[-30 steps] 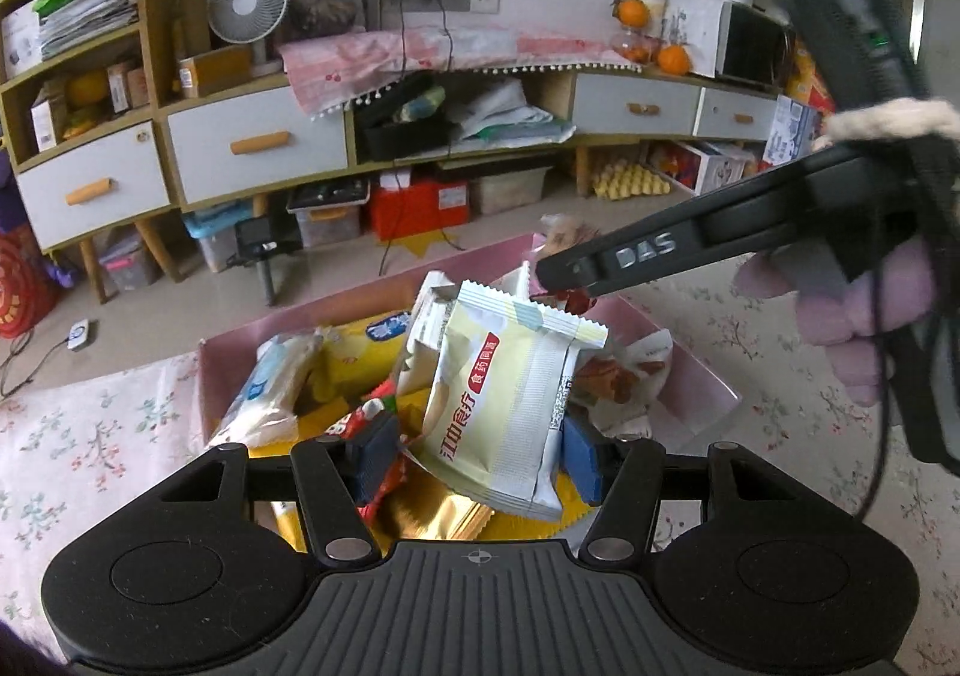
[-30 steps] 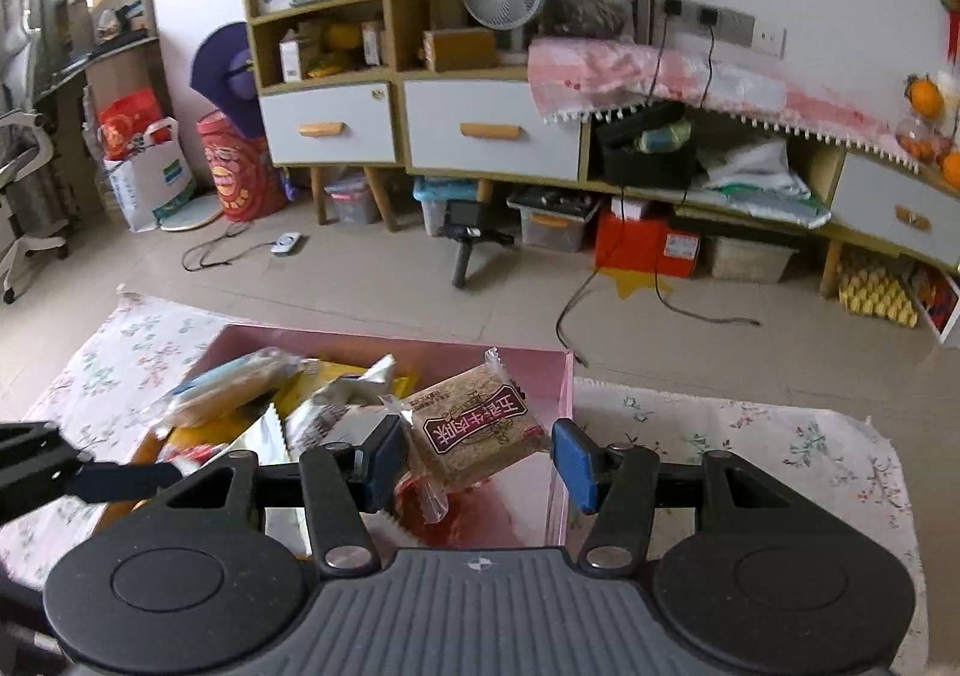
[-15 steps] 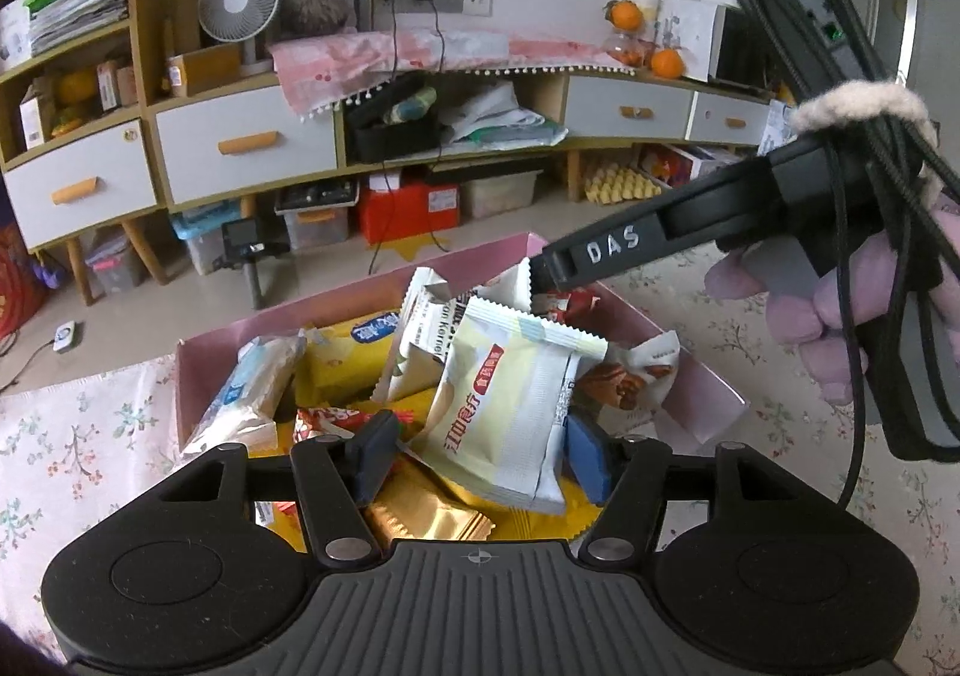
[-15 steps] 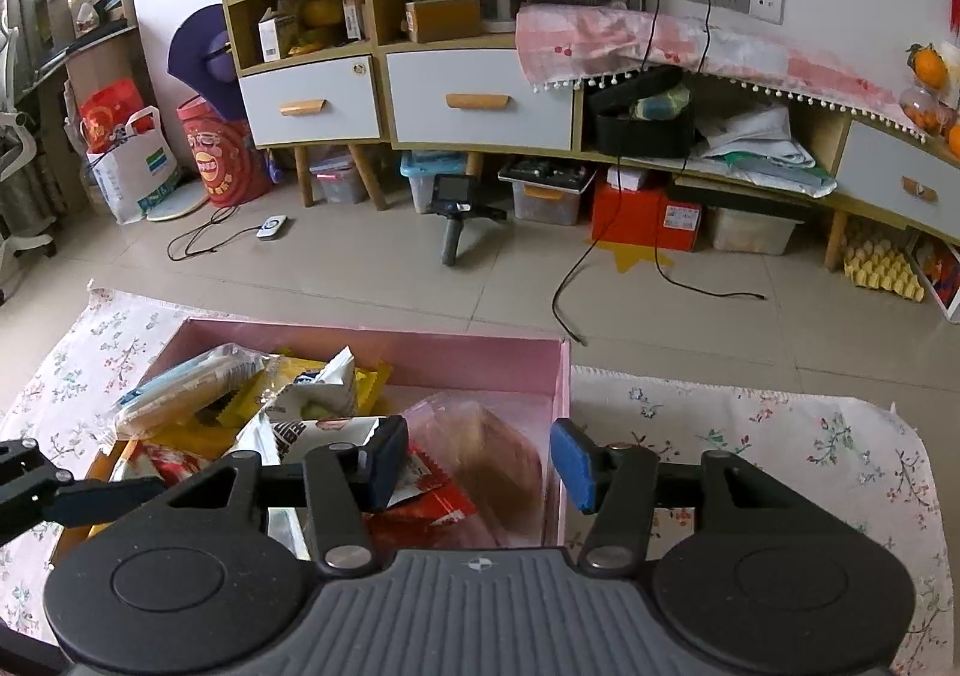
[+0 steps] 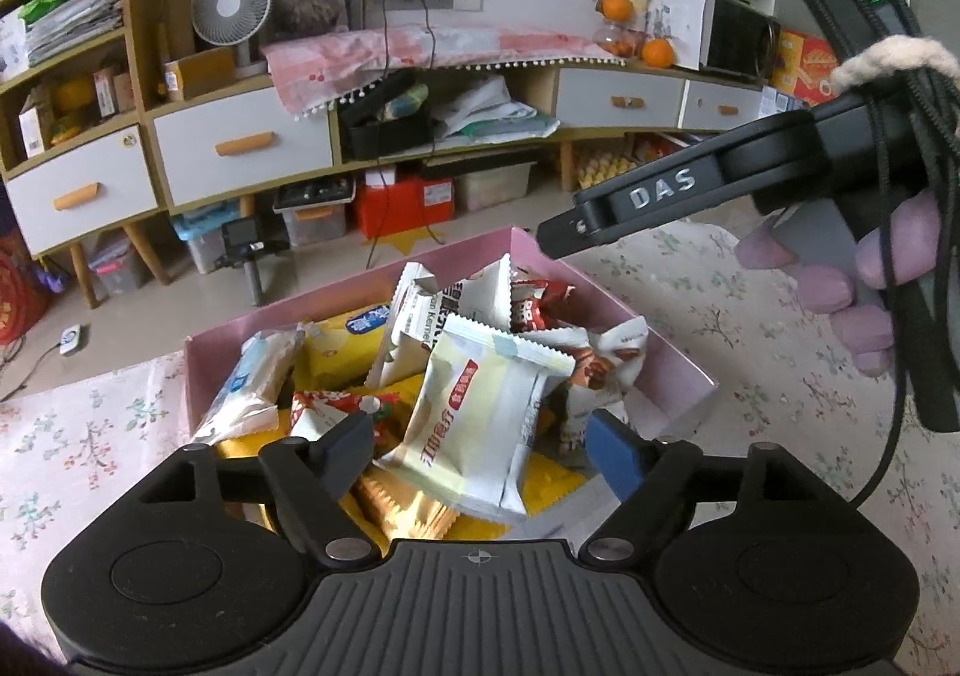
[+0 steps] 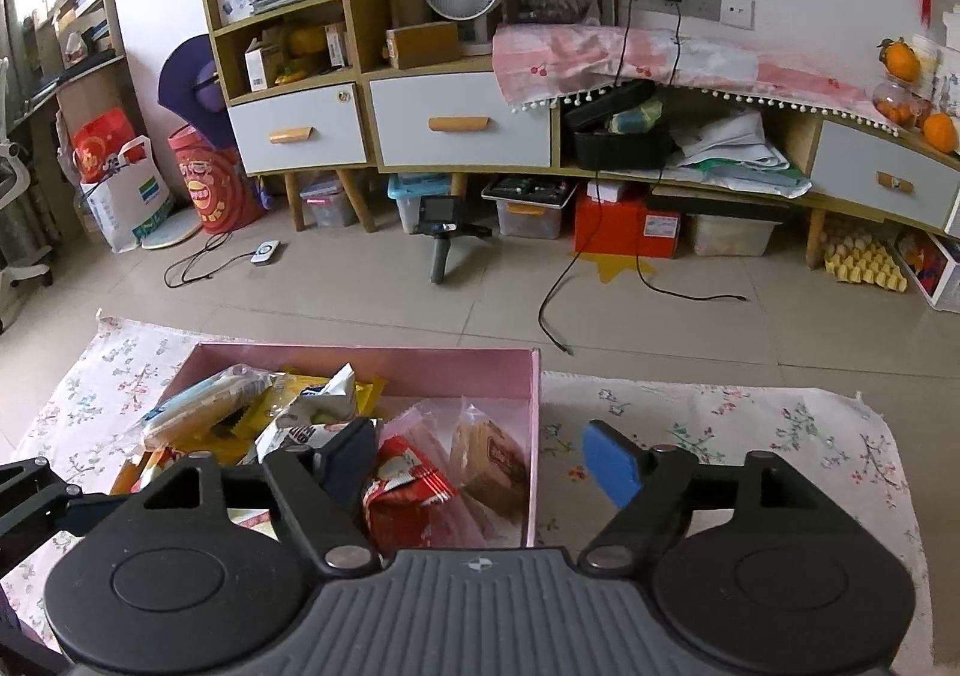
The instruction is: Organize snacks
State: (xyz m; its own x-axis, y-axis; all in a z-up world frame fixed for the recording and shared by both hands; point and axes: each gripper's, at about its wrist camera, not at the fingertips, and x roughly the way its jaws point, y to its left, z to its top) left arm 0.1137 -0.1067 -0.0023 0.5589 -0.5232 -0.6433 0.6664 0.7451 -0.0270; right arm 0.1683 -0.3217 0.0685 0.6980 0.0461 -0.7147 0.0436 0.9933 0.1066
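Left wrist view: my left hand-held gripper [image 5: 480, 451] hangs over the shallow pink cardboard box [image 5: 672, 358] of snacks, its jaws having just been opening and now spread wide. A cream-and-white foil snack packet with a red label [image 5: 480, 424] lies between the pads, propped on the heap; neither pad appears to press it, though the near edge is hard to read. Around it in the box sit a yellow packet [image 5: 336, 340], a pale blue-and-white wrapped bar [image 5: 252, 388] and a gold foil packet [image 5: 402, 502]. The box rests on a white floral cloth [image 5: 78, 436] over the desk.

From the right wrist view, my right hand-held gripper [image 6: 483, 466] has also just been opening and stands spread with nothing pinched, straddling the box's right wall [image 6: 534, 436]: the dark pad is over the box, the blue pad [image 6: 612, 466] over the cloth. Below it lie a red-and-white crinkled packet [image 6: 408, 490] and a brown biscuit in clear wrap [image 6: 492, 466]. A gloved hand [image 5: 852, 286] grips the right tool's handle.
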